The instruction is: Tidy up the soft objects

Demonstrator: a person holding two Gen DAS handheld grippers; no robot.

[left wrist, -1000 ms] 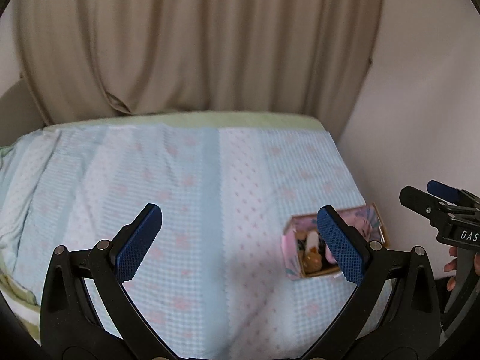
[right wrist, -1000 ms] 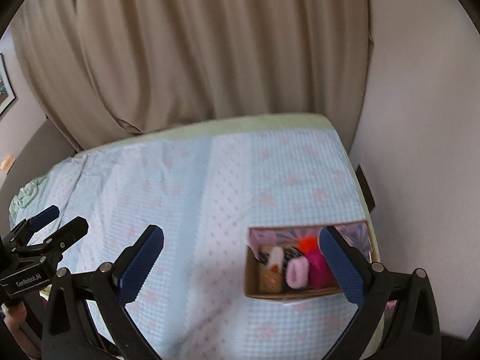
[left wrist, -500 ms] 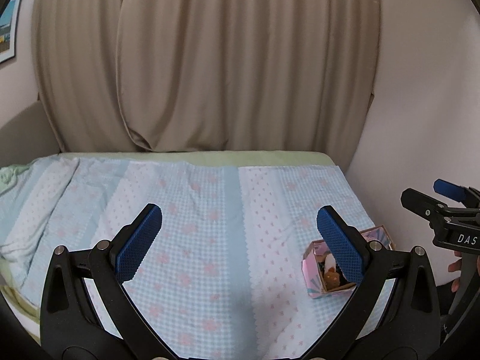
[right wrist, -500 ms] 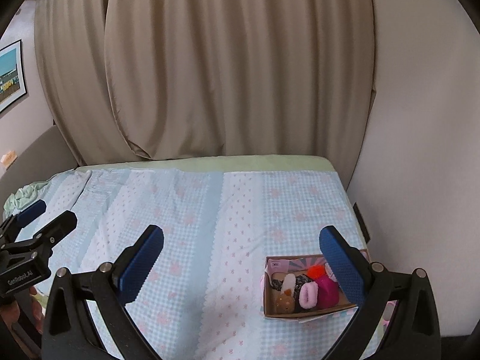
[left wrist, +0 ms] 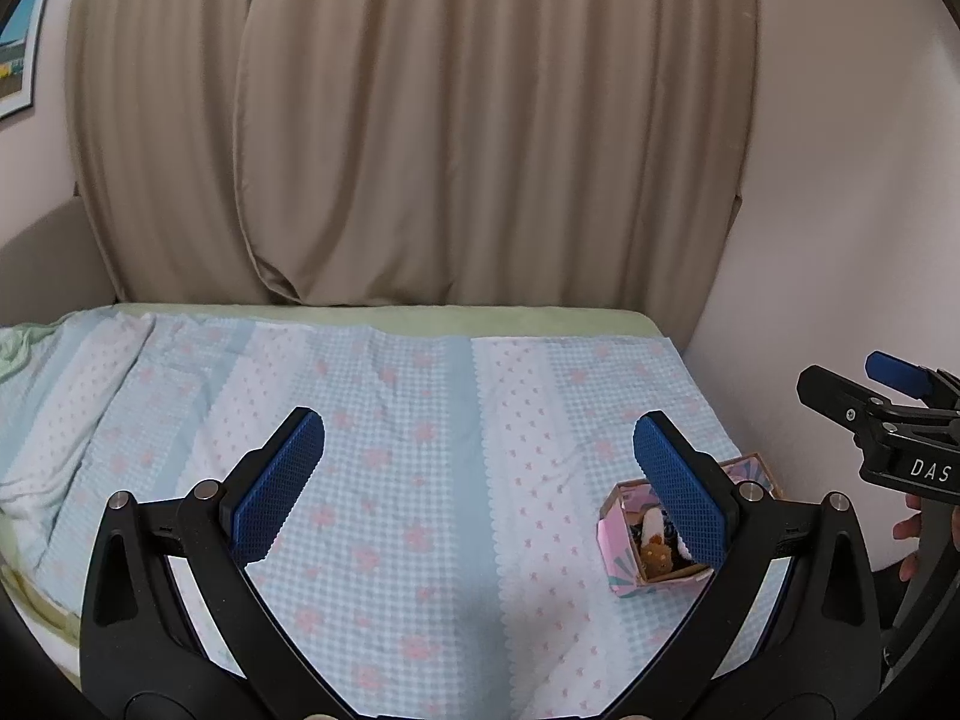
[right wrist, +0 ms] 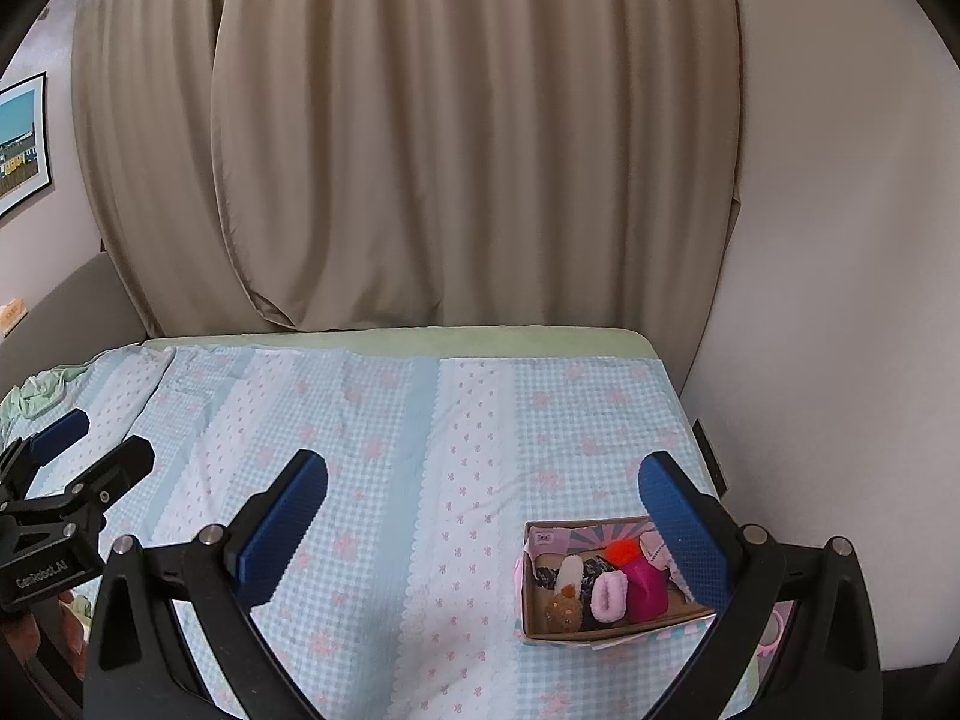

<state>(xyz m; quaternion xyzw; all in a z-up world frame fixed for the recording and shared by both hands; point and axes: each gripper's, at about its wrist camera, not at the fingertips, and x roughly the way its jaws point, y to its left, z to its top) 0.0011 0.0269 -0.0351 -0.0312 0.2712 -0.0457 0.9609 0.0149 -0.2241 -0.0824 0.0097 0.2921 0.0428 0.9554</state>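
Right wrist view: left gripper (right wrist: 57, 450) at far left, housing marked "GenRobot.AI", jaws spread, empty. Right gripper (right wrist: 483, 495) jaws wide, empty. Cardboard box (right wrist: 612, 624) of soft toys (right wrist: 609, 594) on bed (right wrist: 420, 450), lower right, partly behind right jaw.

open bedspread (right wrist: 384, 480), box (right wrist: 600, 630) crowding wall (right wrist: 840, 360)

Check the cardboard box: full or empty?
Full: the cardboard box is packed with soft toys, side by side, open top.
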